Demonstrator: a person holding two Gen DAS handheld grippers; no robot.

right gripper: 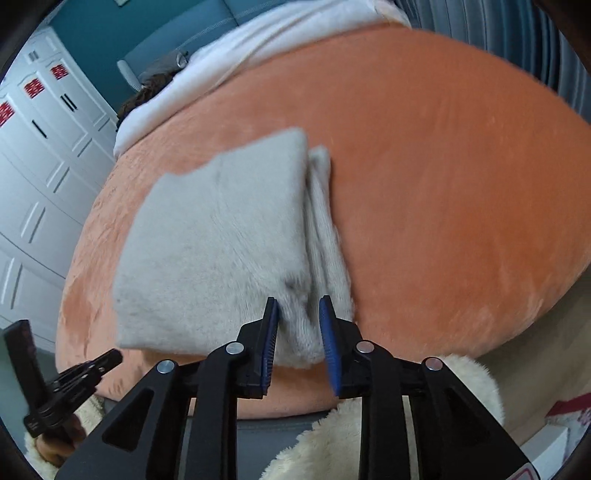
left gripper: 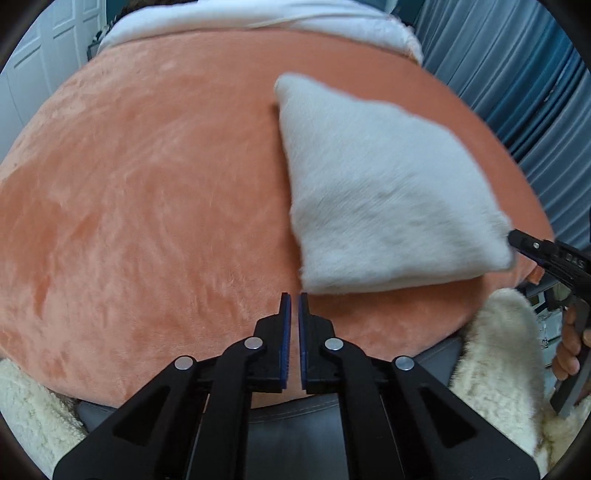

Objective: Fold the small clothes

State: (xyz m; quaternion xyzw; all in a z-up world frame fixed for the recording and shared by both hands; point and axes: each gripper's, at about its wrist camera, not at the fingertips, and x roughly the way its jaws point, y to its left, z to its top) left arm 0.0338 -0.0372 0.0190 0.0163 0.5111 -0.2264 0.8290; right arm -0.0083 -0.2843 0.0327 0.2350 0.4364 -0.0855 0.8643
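Observation:
A small pale grey fuzzy garment (left gripper: 384, 199) lies folded on the orange plush bed cover (left gripper: 147, 184); in the right wrist view the garment (right gripper: 214, 251) shows stacked layers along its right edge. My left gripper (left gripper: 294, 301) is shut and empty, just off the garment's near left corner. My right gripper (right gripper: 298, 308) is open, its jaws either side of the garment's near corner. It also shows at the right edge of the left wrist view (left gripper: 517, 240).
A white duvet (left gripper: 258, 18) lies at the far end of the bed. A cream fleece (right gripper: 388, 424) hangs near the front edge. White wardrobe doors (right gripper: 37, 166) stand left, blue curtains (left gripper: 535, 92) right.

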